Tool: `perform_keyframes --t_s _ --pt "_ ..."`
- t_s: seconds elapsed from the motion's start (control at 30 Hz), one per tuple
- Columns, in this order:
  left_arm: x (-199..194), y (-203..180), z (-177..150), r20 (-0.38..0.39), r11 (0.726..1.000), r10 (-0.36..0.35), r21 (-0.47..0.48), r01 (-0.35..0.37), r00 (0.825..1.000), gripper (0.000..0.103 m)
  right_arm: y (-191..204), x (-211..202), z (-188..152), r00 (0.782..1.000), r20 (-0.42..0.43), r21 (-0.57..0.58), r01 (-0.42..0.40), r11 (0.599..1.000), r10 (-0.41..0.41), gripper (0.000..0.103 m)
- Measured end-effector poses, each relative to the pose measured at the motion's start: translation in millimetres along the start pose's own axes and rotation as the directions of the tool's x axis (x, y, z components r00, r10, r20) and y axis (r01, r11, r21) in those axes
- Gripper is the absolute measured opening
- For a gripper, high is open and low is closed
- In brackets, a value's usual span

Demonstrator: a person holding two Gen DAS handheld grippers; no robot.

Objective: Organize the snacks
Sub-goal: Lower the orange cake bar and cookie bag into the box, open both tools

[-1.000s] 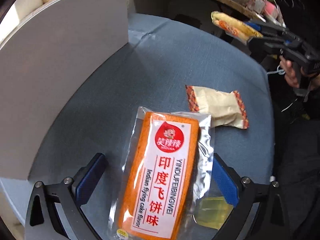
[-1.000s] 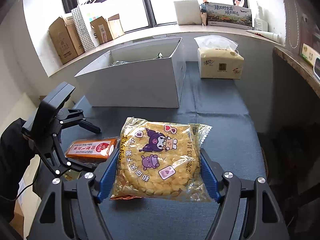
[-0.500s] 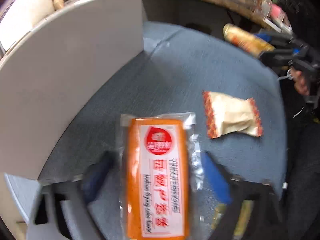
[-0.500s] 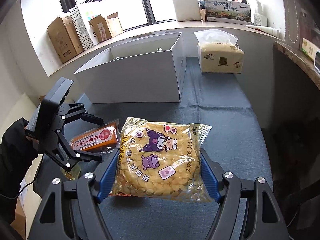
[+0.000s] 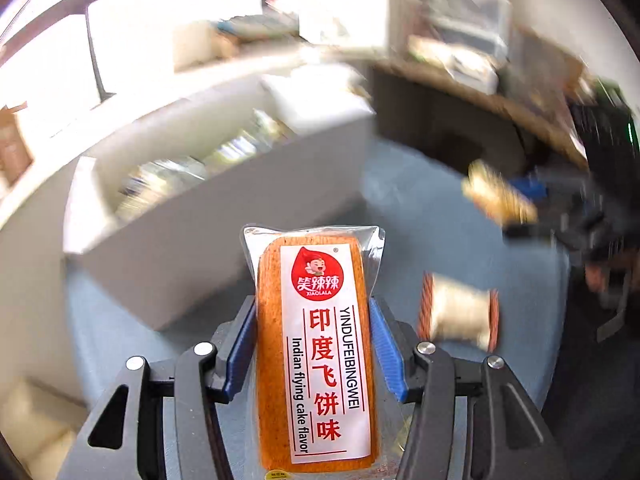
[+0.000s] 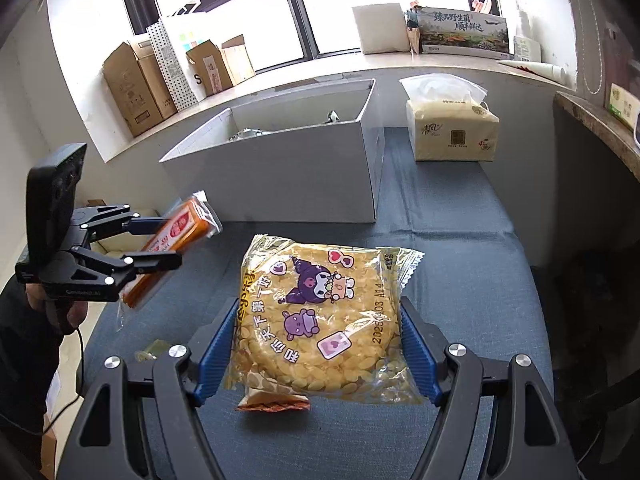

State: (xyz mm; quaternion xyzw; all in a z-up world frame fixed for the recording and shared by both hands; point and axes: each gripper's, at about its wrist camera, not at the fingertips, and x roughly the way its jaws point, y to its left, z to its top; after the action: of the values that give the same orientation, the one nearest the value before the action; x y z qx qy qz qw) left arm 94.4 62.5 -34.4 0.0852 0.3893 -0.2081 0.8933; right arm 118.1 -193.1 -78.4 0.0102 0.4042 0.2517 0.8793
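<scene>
Taking the white box (image 6: pixel 280 168) as the landmark and reading the right wrist view from the left: the left gripper (image 6: pixel 160 240) hangs off the box's near-left corner, above the blue cloth (image 6: pixel 460 280), its jaws closing with the orange flying-cake pack (image 6: pixel 180 236) between them. In its own camera the blue pads (image 5: pixel 240 344) lie against both long edges of that pack (image 5: pixel 316 344), so I judge it clamped and lifted. The pack's long axis runs along the fingers, its free end pointing up and toward the box's near wall, with the opening beyond and slightly above that end.

Further right, in front of the box's near wall, the right gripper (image 6: pixel 316 344) has its jaws wide but pressed against both sides of the yellow snack bag (image 6: pixel 320 316), which it holds clear of the cloth. A small cream packet (image 5: pixel 460 312) lies on the cloth below it, well short of the box.

The left gripper is nearer the box, so I expect its load to go in first; the move turns on carrying the pack's leading end over the near wall before the jaws part. Shiny wrappers already sit inside.
</scene>
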Motion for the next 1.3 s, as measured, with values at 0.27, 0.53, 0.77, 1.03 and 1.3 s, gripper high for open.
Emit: perform_keyframes --t_s 0.27,0.53,0.77,1.03,1.3 --pt "-58.7 37.1 42.8 0.124 0.939 0.243 -0.279 -0.201 0.962 0.059 19.3 -2.9 56.0 0.995 0.088 -0.028 -0.048 0.998 0.050 0.079" --pt "-20.0 70.1 127.7 0.174 0.919 0.292 -0.322 -0.226 0.941 0.059 40.4 22.7 154.8 0.987 0.153 -0.026 -0.043 0.999 0.047 0.079" --pt "58.8 104.8 167.7 0.131 0.904 0.346 -0.311 -0.293 0.929 0.077 20.8 74.0 209.3 0.992 0.114 0.015 -0.060 0.998 0.057 0.080" --pt "80.2 123.7 146.8 0.062 0.900 0.351 -0.298 -0.319 0.934 0.103 10.4 105.9 209.0 0.999 0.039 0.022 -0.001 1.000 0.000 0.103" --pt "56.8 118.3 120.6 0.044 0.889 0.310 -0.366 -0.273 0.950 0.103 25.0 83.2 200.4 0.995 0.100 -0.021 -0.013 1.000 0.015 0.103"
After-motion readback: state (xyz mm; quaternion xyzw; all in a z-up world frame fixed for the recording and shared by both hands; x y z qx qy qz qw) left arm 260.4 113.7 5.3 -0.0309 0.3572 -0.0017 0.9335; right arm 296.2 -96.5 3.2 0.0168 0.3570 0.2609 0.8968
